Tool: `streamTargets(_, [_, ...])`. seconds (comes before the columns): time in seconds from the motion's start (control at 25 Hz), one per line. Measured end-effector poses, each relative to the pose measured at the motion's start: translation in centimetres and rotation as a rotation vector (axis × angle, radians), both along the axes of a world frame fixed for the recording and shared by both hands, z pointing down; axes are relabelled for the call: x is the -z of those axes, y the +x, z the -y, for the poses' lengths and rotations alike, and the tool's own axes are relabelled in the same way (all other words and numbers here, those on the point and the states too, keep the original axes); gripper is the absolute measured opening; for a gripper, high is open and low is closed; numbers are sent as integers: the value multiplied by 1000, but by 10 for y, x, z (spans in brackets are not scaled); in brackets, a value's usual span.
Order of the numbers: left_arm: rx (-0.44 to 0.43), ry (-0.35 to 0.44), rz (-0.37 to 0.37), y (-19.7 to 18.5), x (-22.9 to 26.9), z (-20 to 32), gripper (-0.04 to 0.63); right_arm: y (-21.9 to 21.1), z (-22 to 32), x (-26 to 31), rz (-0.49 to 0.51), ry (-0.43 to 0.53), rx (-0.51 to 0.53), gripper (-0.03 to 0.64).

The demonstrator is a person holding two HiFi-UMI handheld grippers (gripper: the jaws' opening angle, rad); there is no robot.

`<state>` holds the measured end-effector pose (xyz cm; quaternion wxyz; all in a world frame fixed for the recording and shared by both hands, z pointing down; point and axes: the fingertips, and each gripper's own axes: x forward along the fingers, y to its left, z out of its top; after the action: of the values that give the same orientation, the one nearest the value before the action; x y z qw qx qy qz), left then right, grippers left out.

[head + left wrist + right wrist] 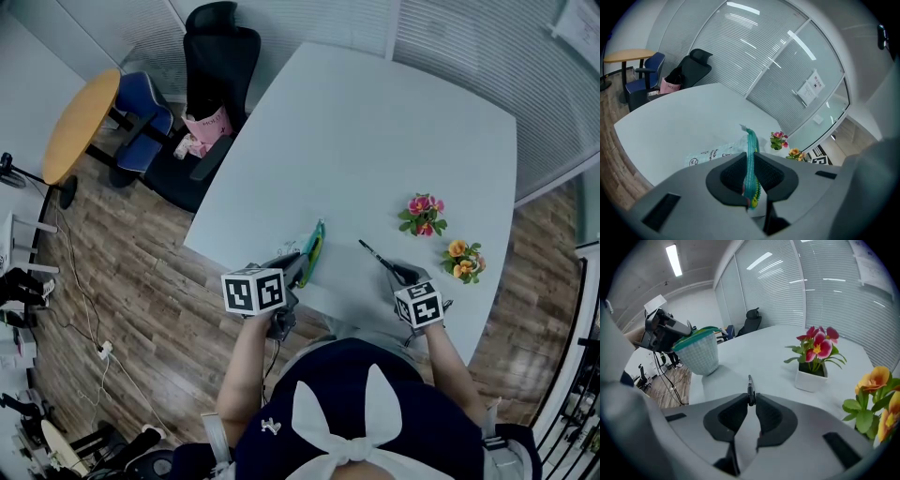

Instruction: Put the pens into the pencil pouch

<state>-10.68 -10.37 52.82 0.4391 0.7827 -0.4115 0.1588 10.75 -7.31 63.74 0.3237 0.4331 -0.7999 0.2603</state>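
Teal zip edge of pouch (750, 154) is pinched in left gripper (298, 267), jaws nearly together on the fabric. Pouch is held up over table (375, 141) near its front edge, mouth uppermost. Right gripper (751, 403) jaws are narrow, clamped on black pen (750, 389). The pen points away toward the pouch side, still well apart from it.

Risks, as judged:
- The grip takes only a short stretch of pen, so it may swivel or slip on contact.
- Pouch mouth looks slack and narrow, so the tip could snag the zip or slide down outside.
- Flowers (813, 350) stand near right gripper, so a wide swing could tip them.
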Motion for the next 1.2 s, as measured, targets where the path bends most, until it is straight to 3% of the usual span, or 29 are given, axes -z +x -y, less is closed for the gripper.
streamTargets(0.64, [-1, 0, 6, -2, -1, 0, 60, -11, 20, 72, 28, 152, 15, 57])
streamTargets(1.2, [-6, 3, -5, 2, 0, 2, 60, -23, 23, 97, 107, 174, 22, 51])
